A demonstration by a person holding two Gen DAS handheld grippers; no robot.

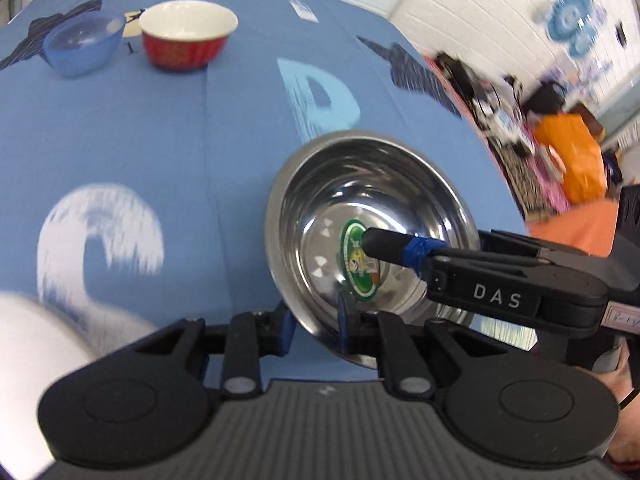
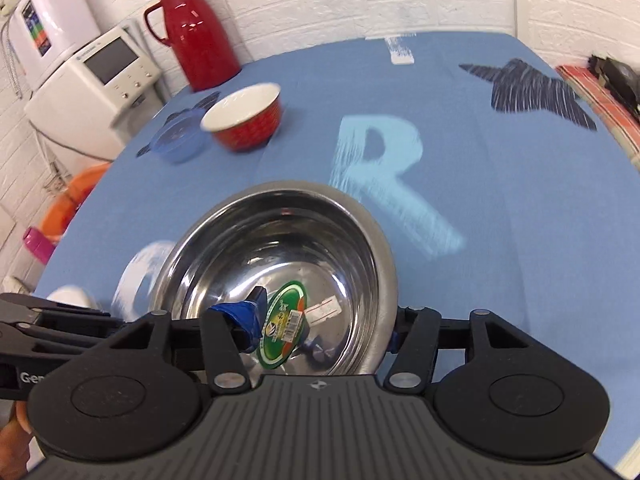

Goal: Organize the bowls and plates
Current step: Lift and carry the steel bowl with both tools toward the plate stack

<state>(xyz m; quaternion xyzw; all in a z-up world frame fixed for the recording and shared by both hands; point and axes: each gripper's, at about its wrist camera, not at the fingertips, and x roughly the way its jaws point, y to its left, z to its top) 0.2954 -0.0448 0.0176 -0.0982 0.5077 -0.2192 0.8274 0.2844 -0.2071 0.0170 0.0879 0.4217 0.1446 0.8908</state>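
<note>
Left wrist view: our left gripper (image 1: 314, 328) is spread astride the near rim of the steel bowl (image 1: 372, 216); our right gripper (image 1: 384, 246) reaches in, its spread unclear. Right wrist view: the right gripper's (image 2: 320, 326) jaws pinch that rim, the red bowl (image 2: 244, 120) and blue bowl (image 2: 178, 142) well apart toward the surface's far left corner.

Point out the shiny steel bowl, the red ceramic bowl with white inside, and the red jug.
Shiny steel bowl (image 2: 280, 240), right wrist view, inner wall.
Red ceramic bowl (image 1: 184, 54), left wrist view, outer side.
Red jug (image 2: 196, 40), right wrist view, body.
</note>
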